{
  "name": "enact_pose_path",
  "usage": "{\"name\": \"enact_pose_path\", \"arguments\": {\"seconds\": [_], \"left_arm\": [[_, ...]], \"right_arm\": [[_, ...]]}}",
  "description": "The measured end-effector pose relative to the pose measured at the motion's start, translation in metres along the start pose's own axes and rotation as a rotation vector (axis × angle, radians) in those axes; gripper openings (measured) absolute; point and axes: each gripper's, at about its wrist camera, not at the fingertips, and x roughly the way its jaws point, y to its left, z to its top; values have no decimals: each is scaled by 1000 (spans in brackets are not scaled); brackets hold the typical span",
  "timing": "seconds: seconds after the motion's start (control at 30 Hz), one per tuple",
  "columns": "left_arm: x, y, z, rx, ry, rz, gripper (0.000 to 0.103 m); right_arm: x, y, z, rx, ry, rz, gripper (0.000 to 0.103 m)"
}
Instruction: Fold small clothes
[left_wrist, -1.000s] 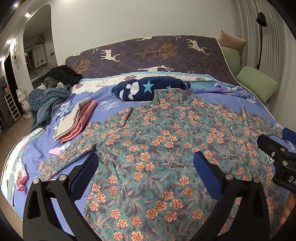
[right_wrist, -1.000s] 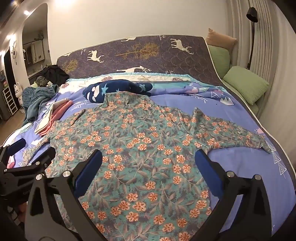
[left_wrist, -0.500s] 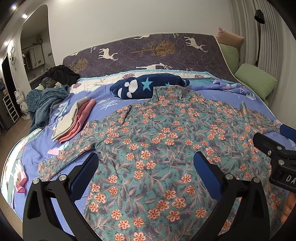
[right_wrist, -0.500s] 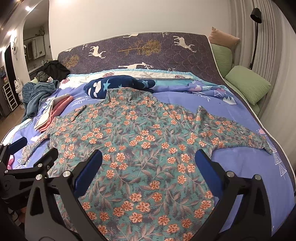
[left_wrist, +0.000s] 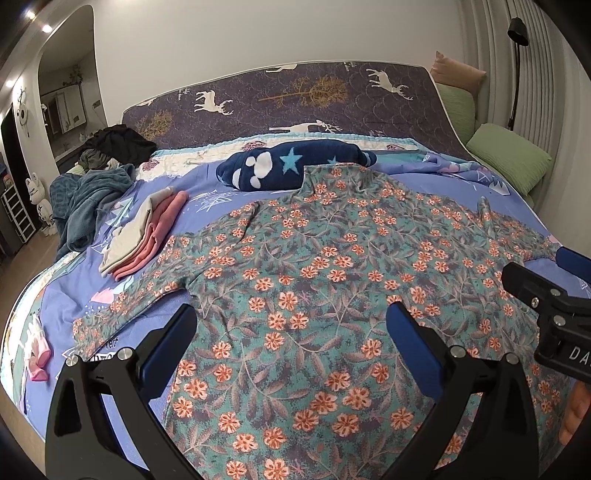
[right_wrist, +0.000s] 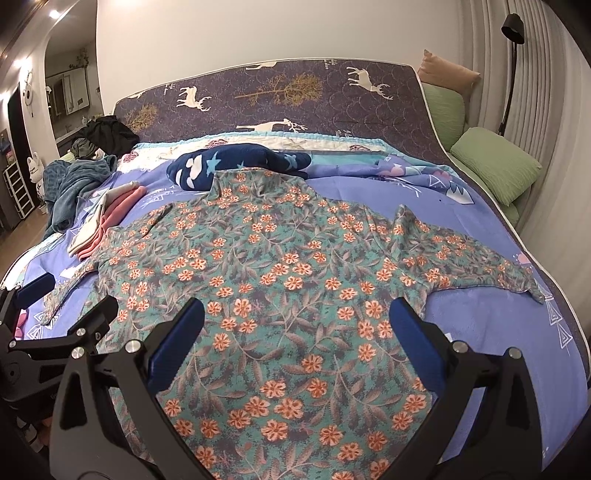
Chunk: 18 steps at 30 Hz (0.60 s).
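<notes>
A teal long-sleeved top with orange flowers (left_wrist: 332, 273) lies spread flat on the bed, sleeves out to both sides; it also shows in the right wrist view (right_wrist: 295, 280). My left gripper (left_wrist: 291, 336) is open and empty above the top's lower left part. My right gripper (right_wrist: 295, 328) is open and empty above the lower middle of the top. The right gripper shows at the right edge of the left wrist view (left_wrist: 546, 295), and the left gripper at the left edge of the right wrist view (right_wrist: 55, 325).
A folded pile of pink and cream clothes (left_wrist: 147, 229) lies left of the top. A navy star blanket (left_wrist: 291, 166) lies behind the collar. A teal blanket (left_wrist: 88, 199) and dark clothes (left_wrist: 118, 142) sit far left. Green pillows (right_wrist: 495, 162) stand at right.
Both grippers have drawn back and risen slightly over the top, so more of it shows. Both stay open. The top has not moved.
</notes>
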Motion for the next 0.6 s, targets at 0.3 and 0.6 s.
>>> {"name": "enact_pose_path", "arguments": {"seconds": [0.3,0.6], "left_arm": [[0,0,-3,2,2,-19,102],[1,0,-4,6,3,-21,102]], "right_arm": [[0,0,-2,6,2,-1,101],[0,1,-3,6,3,-7,101]]}}
